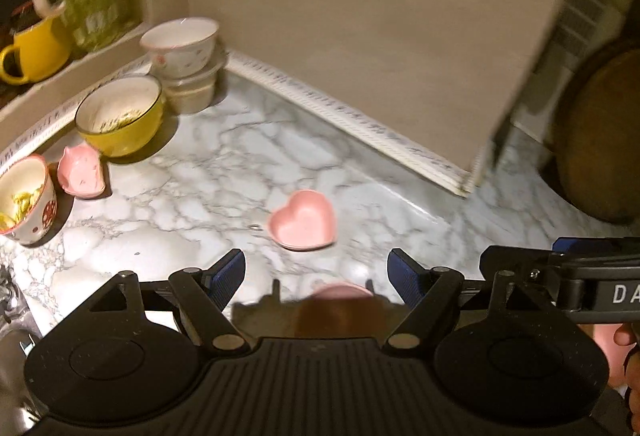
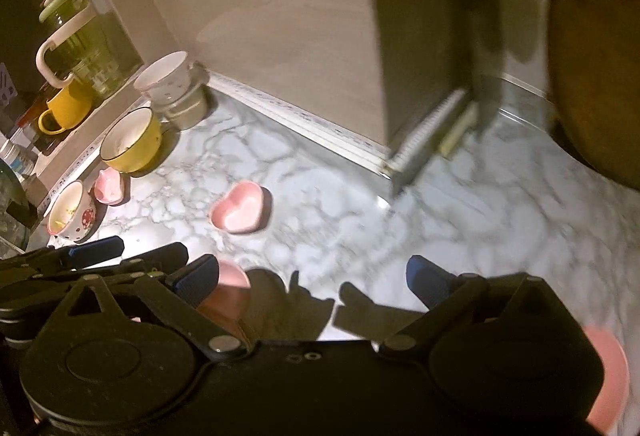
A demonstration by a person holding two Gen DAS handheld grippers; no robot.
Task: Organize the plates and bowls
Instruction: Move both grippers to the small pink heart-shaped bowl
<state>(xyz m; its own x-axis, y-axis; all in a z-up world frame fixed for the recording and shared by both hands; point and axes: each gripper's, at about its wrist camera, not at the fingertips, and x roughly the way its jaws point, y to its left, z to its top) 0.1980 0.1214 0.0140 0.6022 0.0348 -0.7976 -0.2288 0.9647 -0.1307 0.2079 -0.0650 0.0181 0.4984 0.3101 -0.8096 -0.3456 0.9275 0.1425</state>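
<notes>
Both grippers hover over the marble counter (image 1: pixel 192 195) with jaws spread wide and nothing between them: the left gripper (image 1: pixel 316 272) at bottom centre of its view, the right gripper (image 2: pixel 312 276) likewise. A pink heart-shaped dish (image 1: pixel 303 220) lies mid-frame, apart from both. At left stand a yellow bowl (image 1: pixel 120 115), stacked white bowls (image 1: pixel 184 59), a pink pig-shaped dish (image 1: pixel 80 169) and a spotted bowl (image 1: pixel 26 201).
</notes>
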